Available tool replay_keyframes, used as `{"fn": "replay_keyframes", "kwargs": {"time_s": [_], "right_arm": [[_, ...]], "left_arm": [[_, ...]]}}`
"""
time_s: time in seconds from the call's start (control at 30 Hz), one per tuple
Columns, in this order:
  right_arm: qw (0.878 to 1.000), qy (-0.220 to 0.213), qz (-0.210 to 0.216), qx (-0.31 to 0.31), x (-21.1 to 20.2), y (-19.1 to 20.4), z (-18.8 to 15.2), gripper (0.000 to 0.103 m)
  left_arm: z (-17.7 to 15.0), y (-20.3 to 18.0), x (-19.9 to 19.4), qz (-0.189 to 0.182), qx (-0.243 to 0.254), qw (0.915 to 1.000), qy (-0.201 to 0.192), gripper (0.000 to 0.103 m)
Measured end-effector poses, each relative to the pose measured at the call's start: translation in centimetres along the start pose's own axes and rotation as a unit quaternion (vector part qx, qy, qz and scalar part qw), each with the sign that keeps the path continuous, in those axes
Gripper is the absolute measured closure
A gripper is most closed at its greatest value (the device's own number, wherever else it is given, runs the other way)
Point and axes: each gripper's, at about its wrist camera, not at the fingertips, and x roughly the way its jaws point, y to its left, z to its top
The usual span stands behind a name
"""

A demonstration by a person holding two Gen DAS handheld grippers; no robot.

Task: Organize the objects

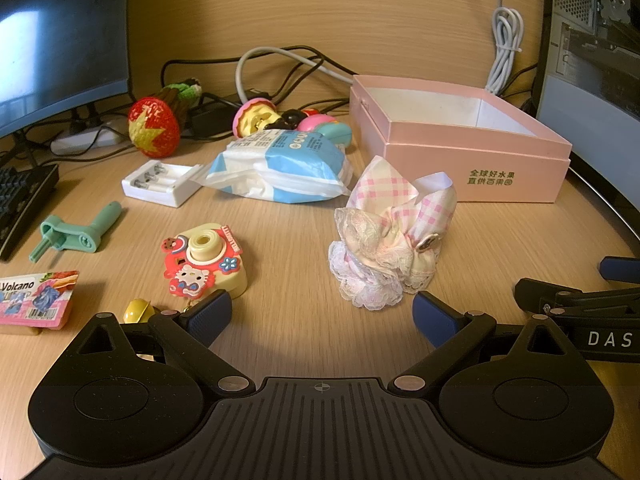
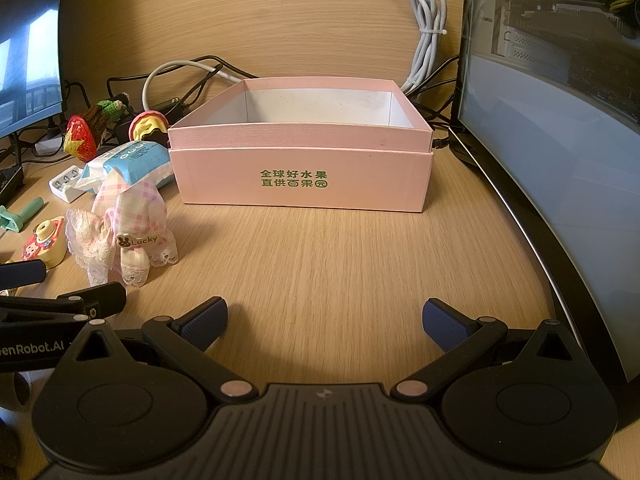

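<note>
Status: collection not yet begun, judged from the pink box (image 2: 304, 178), whose visible interior shows nothing and which stands open toward the back right of the surface (image 2: 320, 264). Left tool (image 1: 322, 316): jaws wide apart, nothing between them, poised low over bare wood just short of the checked lace bow (image 1: 394, 240). Right tool (image 2: 325, 322): jaws likewise apart and unladen, facing the front wall of the box squarely with clear wood between. Loose items lie left of the box: the bow nearest its front left corner, a blue-and-white wipes packet (image 1: 280, 168) behind it, a white battery charger (image 1: 160, 182) touching the packet's edge, a toy camera (image 1: 206, 262), a green plastic handle (image 1: 76, 232), a snack packet (image 1: 36, 298), a strawberry-shaped ornament (image 1: 154, 128) and a cluster of small round toys (image 1: 288, 120) by the cables. Assessment: the step in hand appears to be the first pick, the bow being the likely candidate for the left tool. The next move calls for advancing so the jaws straddle the bow's bulk, closing on the soft fabric rather than the loose lace fringe, then lifting over the box wall
</note>
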Motion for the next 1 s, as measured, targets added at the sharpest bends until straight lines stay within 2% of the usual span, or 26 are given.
{"fn": "replay_keyframes", "kwargs": {"time_s": [0.37,0.8,1.0], "right_arm": [[1.000,0.004,0.012,-0.008,-0.1,-0.2,-0.1,0.000],[0.999,0.040,0.012,-0.012,0.1,0.0,0.5,0.000],[0.999,0.046,0.018,-0.016,0.0,-0.2,0.5,0.000]], "left_arm": [[0.0,0.0,0.0,0.001,0.000,1.0000,0.000,0.003],[0.0,-0.3,0.0,0.016,-0.004,0.9999,0.000,0.003],[0.9,0.6,0.0,-0.005,-0.002,0.9997,0.025,0.005]]}}
